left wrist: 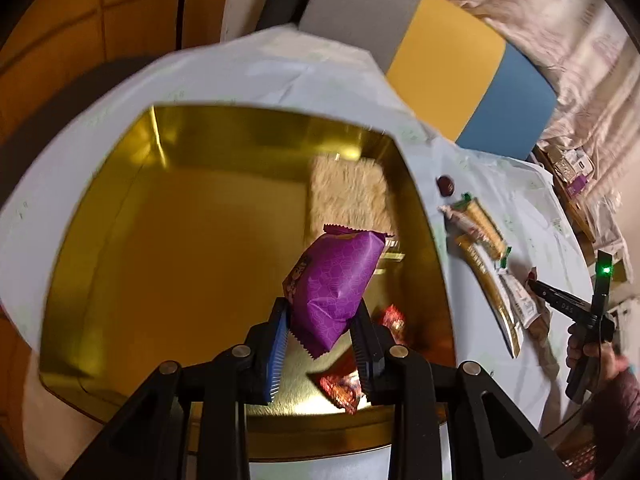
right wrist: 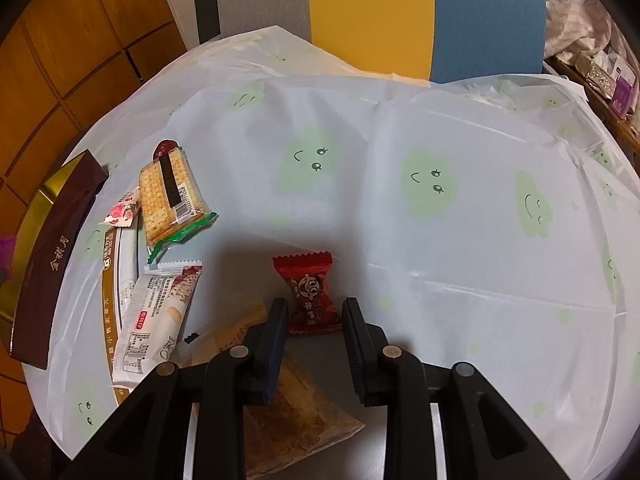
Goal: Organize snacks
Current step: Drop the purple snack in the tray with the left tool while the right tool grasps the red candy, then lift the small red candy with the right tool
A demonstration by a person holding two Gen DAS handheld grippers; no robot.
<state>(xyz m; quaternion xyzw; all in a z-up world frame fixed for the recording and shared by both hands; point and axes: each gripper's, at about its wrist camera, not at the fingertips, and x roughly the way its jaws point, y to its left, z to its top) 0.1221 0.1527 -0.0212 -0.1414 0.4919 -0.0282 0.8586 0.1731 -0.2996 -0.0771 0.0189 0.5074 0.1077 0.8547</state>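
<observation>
In the left wrist view my left gripper [left wrist: 322, 308] is shut on a purple snack packet [left wrist: 336, 280], which hangs tilted above the open gold tin [left wrist: 160, 240]. Two red packets [left wrist: 340, 390] lie on the tin's floor below it. In the right wrist view my right gripper [right wrist: 314, 308] points down at the table and is open. A small red candy packet [right wrist: 308, 284] lies flat on the cloth between its fingertips, and the pads are not pressing it. The left view also shows the right gripper [left wrist: 560, 300] over the loose snacks.
Left of the right gripper lie a cracker pack [right wrist: 172, 196], a white packet [right wrist: 156, 320], a pink floral candy [right wrist: 120, 212] and a brownish packet [right wrist: 300, 420] under the fingers. A brown box wall [right wrist: 52, 260] stands at the table's left edge. A chair [right wrist: 368, 12] is behind.
</observation>
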